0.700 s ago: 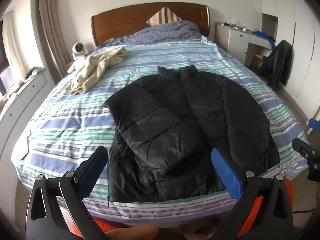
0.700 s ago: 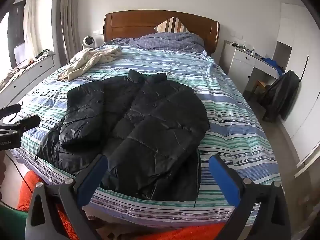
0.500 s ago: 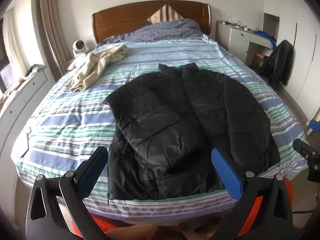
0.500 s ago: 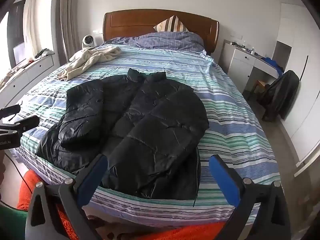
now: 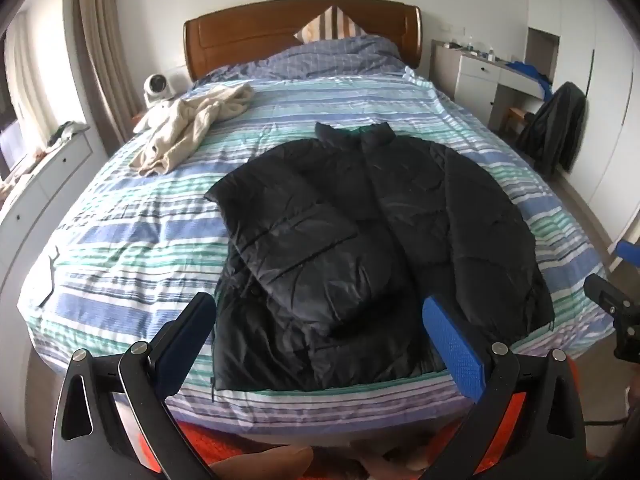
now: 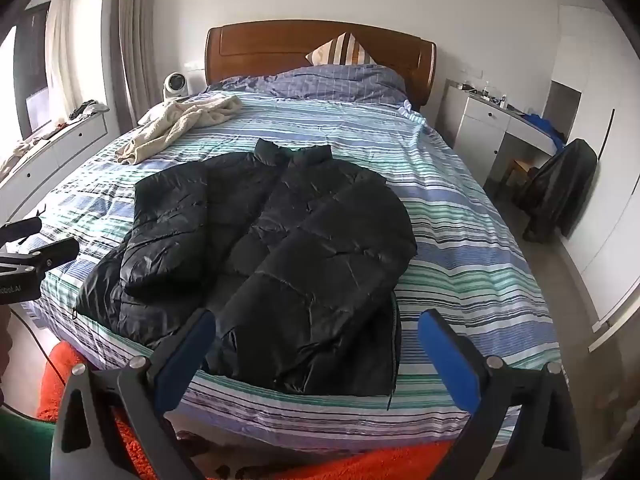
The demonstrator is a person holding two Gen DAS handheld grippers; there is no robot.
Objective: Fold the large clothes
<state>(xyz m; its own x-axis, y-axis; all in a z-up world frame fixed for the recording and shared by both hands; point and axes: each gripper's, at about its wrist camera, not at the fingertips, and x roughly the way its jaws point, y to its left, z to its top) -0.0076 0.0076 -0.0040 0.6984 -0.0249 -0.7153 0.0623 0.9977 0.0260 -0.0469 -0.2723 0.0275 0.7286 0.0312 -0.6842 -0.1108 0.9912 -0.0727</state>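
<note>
Both wrist cameras sit low off the foot edge of the bed (image 5: 120, 240), facing up its length toward the headboard (image 5: 300, 24). The left view looks from nearer the bed's left foot corner, the right view from nearer the right. Both share the black jacket (image 6: 272, 248), headboard and far-side desk (image 6: 488, 120).

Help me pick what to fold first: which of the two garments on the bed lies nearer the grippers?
The black puffer jacket, spread flat at the foot of the bed right ahead of both open grippers. The cream garment lies crumpled far off, up near the headboard.
</note>
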